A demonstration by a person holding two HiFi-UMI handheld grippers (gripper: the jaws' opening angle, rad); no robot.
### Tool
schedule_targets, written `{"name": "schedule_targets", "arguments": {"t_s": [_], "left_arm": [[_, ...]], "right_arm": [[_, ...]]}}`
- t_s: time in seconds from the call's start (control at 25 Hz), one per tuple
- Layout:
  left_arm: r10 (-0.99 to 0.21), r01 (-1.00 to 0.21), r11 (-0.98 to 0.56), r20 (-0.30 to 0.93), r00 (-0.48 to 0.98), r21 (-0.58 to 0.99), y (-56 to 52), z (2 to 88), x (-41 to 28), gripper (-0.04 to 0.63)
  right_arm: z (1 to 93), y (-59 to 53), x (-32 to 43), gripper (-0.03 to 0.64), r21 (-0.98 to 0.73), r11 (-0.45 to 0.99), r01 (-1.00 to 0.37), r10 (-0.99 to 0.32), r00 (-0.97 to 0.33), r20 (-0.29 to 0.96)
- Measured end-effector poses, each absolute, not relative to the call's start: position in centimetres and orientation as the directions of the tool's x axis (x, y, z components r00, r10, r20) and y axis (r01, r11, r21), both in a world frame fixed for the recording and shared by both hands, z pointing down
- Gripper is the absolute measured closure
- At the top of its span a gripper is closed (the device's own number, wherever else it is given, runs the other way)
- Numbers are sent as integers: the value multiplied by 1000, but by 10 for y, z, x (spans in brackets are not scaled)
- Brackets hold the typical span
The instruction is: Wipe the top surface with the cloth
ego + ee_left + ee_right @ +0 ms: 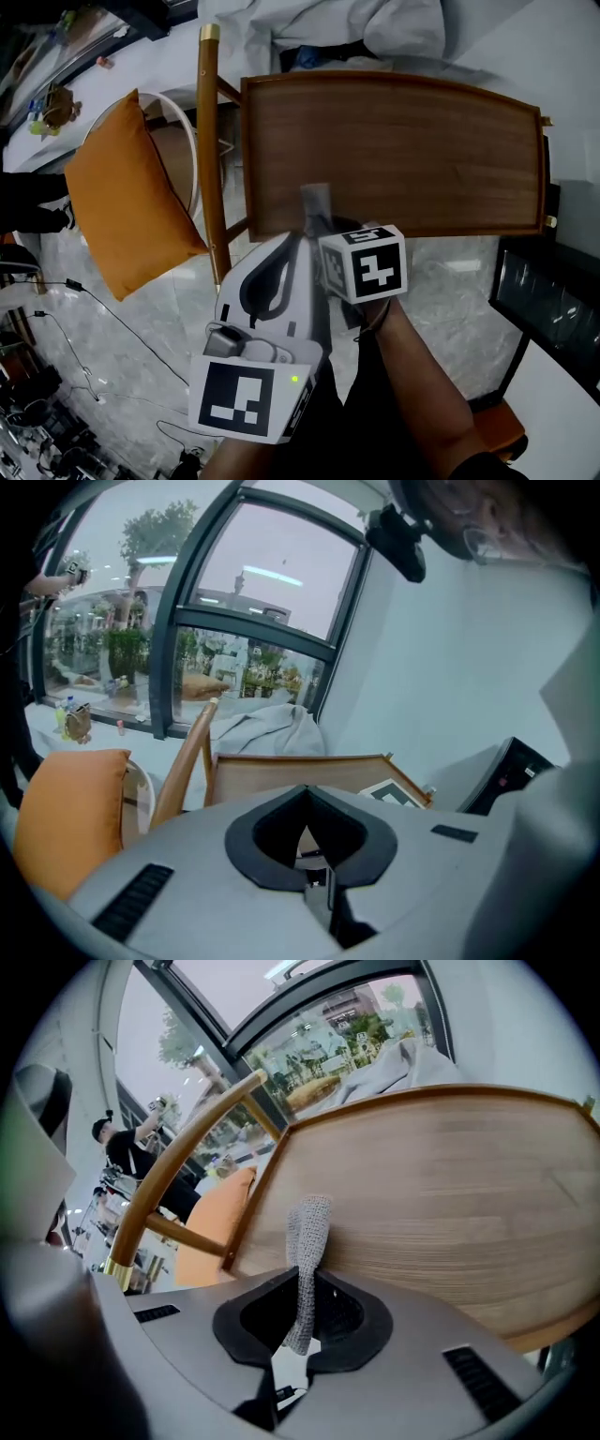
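**A bright, glazed room over pale marble**

Left of the right gripper (319, 217), a plump orange fabric cushion (127, 197) leans on a round white-rimmed chair (169, 97). Just beside them runs a curved wooden chair rail with a brass cap (208, 141). Below and to the left spreads a grey veined marble floor (141, 309), crossed by thin black cables (73, 283). Far ahead lies a heap of pale grey fabric (309, 28). Beyond it, tall windows in dark metal frames (180, 639) let in daylight, with trees outside. A plain white wall (450, 667) rises ahead to the right, and a glossy black panel (544, 291) stands at the right.
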State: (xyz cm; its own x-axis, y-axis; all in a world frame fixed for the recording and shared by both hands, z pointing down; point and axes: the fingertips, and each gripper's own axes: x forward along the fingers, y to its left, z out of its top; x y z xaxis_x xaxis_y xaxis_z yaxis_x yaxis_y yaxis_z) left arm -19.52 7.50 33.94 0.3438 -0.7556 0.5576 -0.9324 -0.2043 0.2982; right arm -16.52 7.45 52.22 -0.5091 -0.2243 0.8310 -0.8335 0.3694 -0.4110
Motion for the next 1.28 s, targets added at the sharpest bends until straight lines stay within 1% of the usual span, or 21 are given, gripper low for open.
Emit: {"name": "schedule_targets", "arguments": {"t_s": [0.4, 0.68, 0.96, 1.28], "left_arm": [[-683, -913, -280, 607, 407, 298, 54, 383, -83, 584], [-617, -887, -342, 638, 461, 311, 50, 412, -3, 584], [-585, -865, -384, 640, 498, 323, 43, 418, 63, 584], [-566, -844, -427, 633, 529, 324, 34, 420, 121, 584]], "right_arm": [[518, 54, 2, 580, -318, 233, -919, -320, -381, 867], [514, 40, 112, 580, -274, 151, -950, -372, -312, 874], [505, 28, 206, 580, -212, 91, -973, -409, -231, 883], [497, 20, 284, 580, -136, 35, -990, -436, -138, 889]]}}
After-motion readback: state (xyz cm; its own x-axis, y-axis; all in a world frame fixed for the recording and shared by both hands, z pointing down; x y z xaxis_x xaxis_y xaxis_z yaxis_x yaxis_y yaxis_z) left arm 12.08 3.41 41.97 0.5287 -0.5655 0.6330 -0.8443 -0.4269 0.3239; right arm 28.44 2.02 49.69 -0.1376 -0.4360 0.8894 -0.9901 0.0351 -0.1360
